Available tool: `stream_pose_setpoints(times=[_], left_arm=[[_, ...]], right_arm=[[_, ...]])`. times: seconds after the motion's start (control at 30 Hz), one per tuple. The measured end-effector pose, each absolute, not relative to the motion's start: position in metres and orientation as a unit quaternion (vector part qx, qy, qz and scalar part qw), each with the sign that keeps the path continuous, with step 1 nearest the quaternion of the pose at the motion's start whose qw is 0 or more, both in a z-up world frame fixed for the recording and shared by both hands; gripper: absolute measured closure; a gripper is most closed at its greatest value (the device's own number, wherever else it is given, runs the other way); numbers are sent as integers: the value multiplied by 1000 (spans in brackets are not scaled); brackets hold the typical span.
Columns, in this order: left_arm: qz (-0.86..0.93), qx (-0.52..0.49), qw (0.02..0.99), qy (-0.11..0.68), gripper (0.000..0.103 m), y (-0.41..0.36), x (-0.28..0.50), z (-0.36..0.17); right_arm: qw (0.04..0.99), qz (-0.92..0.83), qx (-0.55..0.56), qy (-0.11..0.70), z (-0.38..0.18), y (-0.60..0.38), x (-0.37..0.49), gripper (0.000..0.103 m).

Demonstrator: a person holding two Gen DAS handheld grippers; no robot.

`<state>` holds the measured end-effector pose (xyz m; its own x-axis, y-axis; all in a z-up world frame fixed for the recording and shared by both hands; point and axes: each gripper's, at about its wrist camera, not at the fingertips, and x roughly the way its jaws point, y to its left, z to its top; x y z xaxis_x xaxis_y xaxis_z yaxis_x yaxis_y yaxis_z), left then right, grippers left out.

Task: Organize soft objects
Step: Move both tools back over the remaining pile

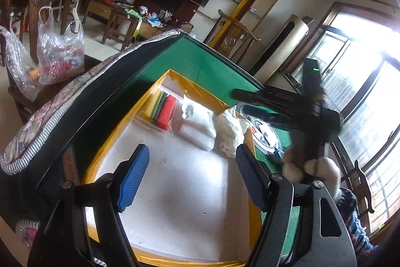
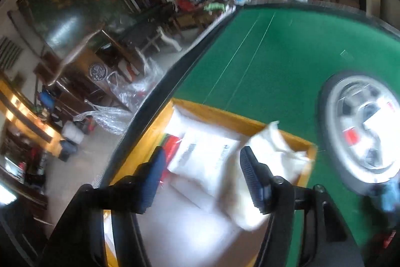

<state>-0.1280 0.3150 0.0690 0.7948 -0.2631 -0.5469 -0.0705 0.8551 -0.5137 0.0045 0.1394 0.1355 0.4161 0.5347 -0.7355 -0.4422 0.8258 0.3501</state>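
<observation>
A yellow-rimmed box [image 1: 117, 126] with a white foam floor sits on the green table [image 1: 212, 66]. Inside at its far end lie a pack of coloured sponges [image 1: 165, 108], a clear bag of white material [image 1: 197, 120] and a cream soft cloth [image 1: 231, 131] draped at the box's right rim. My left gripper [image 1: 192, 174] is open and empty above the box floor. In the left wrist view the right gripper's black body [image 1: 287, 104] shows over the table right of the box. My right gripper [image 2: 202, 179] is open and empty above the bag [image 2: 207, 157], with the cloth [image 2: 272, 154] beside its right finger. This view is blurred.
A round white and grey device [image 2: 362, 126] lies on the green table right of the box. A padded cover [image 1: 62, 101] hangs over the table's left edge. Plastic bags [image 1: 60, 51] sit on a wooden chair to the left. A window [image 1: 370, 81] lies right.
</observation>
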Motion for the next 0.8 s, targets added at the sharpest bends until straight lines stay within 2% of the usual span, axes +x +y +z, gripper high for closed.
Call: stream_pose_setpoints(times=[0.13, 0.23, 0.27, 0.3, 0.4, 0.47, 0.8], left_arm=[[-77, -249, 912, 316, 31, 297, -126, 73], [-96, -235, 913, 320, 32, 277, -123, 78], [-102, -231, 912, 323, 32, 270, -121, 78], [-109, -227, 911, 327, 32, 262, -119, 79], [-130, -210, 907, 340, 32, 232, -114, 82], [-145, -192, 905, 350, 32, 210, -111, 84], [-186, -154, 882, 405, 32, 112, -75, 88]], right_arm=[[900, 237, -6, 366, 175, 83, -38, 40], [948, 148, -52, 276, 198, 36, -71, 16], [960, 117, -63, 245, 201, 17, -81, 3], [966, 101, -67, 228, 202, 7, -85, 1], [964, 58, -48, 253, 194, -38, -82, 1], [960, 49, 4, 277, 184, -74, -75, 1], [938, -2, 183, 293, 141, -199, -54, 1]])
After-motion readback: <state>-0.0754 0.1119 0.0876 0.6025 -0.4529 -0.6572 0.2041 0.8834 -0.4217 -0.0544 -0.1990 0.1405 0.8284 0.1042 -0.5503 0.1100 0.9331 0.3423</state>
